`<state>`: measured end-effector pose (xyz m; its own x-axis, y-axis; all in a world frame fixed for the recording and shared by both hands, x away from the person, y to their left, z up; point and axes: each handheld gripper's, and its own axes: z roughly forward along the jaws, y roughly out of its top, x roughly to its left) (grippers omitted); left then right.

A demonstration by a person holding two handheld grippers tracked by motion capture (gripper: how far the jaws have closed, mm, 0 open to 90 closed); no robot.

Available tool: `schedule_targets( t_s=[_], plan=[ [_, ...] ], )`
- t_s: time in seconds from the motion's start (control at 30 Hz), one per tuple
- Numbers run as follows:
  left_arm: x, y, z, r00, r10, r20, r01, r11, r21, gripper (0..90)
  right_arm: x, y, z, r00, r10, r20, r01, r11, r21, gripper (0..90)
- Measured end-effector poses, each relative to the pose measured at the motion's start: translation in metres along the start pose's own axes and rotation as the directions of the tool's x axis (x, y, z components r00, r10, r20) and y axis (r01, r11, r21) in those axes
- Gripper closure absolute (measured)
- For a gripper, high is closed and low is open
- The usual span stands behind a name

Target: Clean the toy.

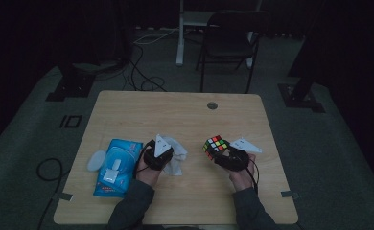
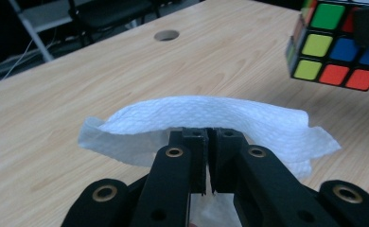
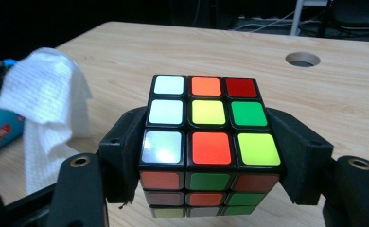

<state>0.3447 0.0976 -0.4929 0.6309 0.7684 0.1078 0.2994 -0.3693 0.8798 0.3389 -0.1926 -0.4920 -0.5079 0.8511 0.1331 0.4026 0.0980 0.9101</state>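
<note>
On the table: a light wooden rectangular table (image 1: pixel 142 110) carries everything; the two grippers work over its near half, side by side and apart.
Far half: bare wood from the grippers to the far edge, broken by one round cable hole (image 1: pixel 212 105) near the far edge, right of centre.
Left edge: a blue plastic pack of wet wipes (image 1: pixel 118 167) lies near the left edge at the near side, with a small pale oval lid (image 1: pixel 97 160) just beside it on the left; little free wood remains there.
Right edge: open wood lies between the right gripper and the right edge.
Near edge: the person's dark sleeves (image 1: pixel 132 208) cross it; bare wood lies between them.
Beyond the table: a dark folding chair (image 1: pixel 228 40) and floor cables (image 1: pixel 142 76) stand well apart from the far edge.
Left gripper (image 2: pixel 210 142): jaws pressed almost together, pinching a white crumpled paper wipe (image 2: pixel 206 116), which arches across the tips and hangs down on both sides, above the wood, just right of the wipes pack.
Right gripper (image 3: pixel 211 156): jaws clamped on the left and right faces of a multicoloured square puzzle cube with black edges (image 3: pixel 206 123), held clear of the table, top face showing white, orange, red, yellow and green squares.
Gap between: the cube sits to the right of the wipe, near it, not touching.
</note>
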Motion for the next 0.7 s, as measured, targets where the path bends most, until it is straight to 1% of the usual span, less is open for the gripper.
schedule_targets(
  t_s=[0.13, 0.27, 0.37, 0.43, 0.53, 0.7],
  plan=[
    [0.003, -0.002, 0.002, 0.9996, -0.022, -0.015, 0.022, 0.9996, 0.017, 86.7, -0.002, -0.004, 0.004, 0.9999, 0.002, 0.013, -0.002, 1.0, 0.015, 34.1],
    [0.007, -0.004, 0.004, 0.9988, -0.033, -0.036, 0.034, 0.9989, 0.033, 86.3, -0.002, -0.008, 0.007, 0.9996, -0.012, 0.026, 0.011, 1.0, 0.029, 34.1],
    [0.009, -0.005, 0.005, 0.9971, -0.043, -0.062, 0.046, 0.9977, 0.049, 85.2, -0.002, -0.01, 0.009, 0.999, -0.023, 0.038, 0.022, 0.999, 0.038, 34.1],
    [0.011, -0.006, 0.006, 0.9963, -0.05, -0.07, 0.054, 0.997, 0.055, 84.9, -0.003, -0.011, 0.011, 0.9989, -0.026, 0.038, 0.024, 0.999, 0.045, 34.1],
    [0.013, -0.008, 0.008, 0.9949, -0.065, -0.078, 0.07, 0.9954, 0.065, 83.7, -0.002, -0.013, 0.013, 0.998, -0.045, 0.045, 0.042, 0.997, 0.06, 34.1],
    [0.014, -0.011, 0.011, 0.9932, -0.075, -0.088, 0.083, 0.9929, 0.086, 83.6, 0.0, -0.018, 0.017, 0.9955, -0.075, 0.058, 0.07, 0.994, 0.082, 34.1]
  ],
)
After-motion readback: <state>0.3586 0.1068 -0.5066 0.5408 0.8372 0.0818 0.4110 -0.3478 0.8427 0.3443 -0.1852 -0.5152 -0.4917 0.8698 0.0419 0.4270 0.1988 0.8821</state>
